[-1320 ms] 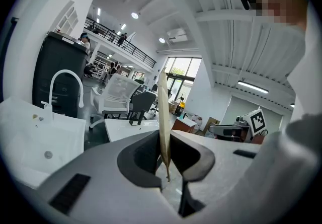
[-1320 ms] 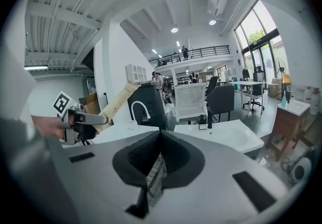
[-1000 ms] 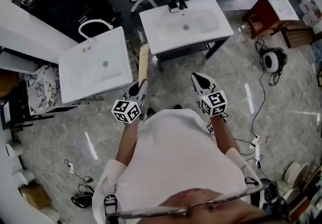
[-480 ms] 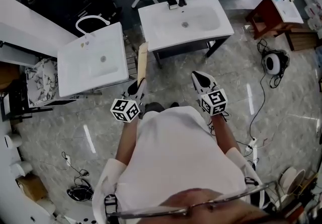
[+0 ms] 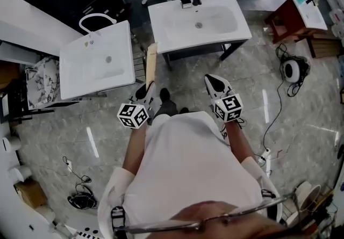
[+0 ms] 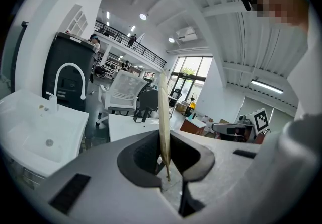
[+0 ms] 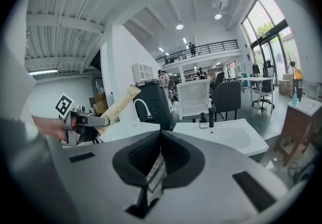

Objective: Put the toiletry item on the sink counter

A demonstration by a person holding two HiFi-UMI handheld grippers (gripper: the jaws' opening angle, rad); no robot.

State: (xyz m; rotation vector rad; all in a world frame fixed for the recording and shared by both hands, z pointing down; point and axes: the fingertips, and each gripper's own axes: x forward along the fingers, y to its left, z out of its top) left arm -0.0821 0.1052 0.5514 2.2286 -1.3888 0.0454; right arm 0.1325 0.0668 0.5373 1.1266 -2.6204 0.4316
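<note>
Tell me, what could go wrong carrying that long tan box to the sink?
The left tool pinches only the bottom end of the long tan box, so the box might tilt or slip out. Its far end sticks out ahead and could bump the edge of the sink counter before it is set down.

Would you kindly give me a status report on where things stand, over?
Left gripper shut on slim tan packet, held upright. Right gripper shut, empty. Packet not yet on a sink counter; nothing seen blocking the way.
</note>
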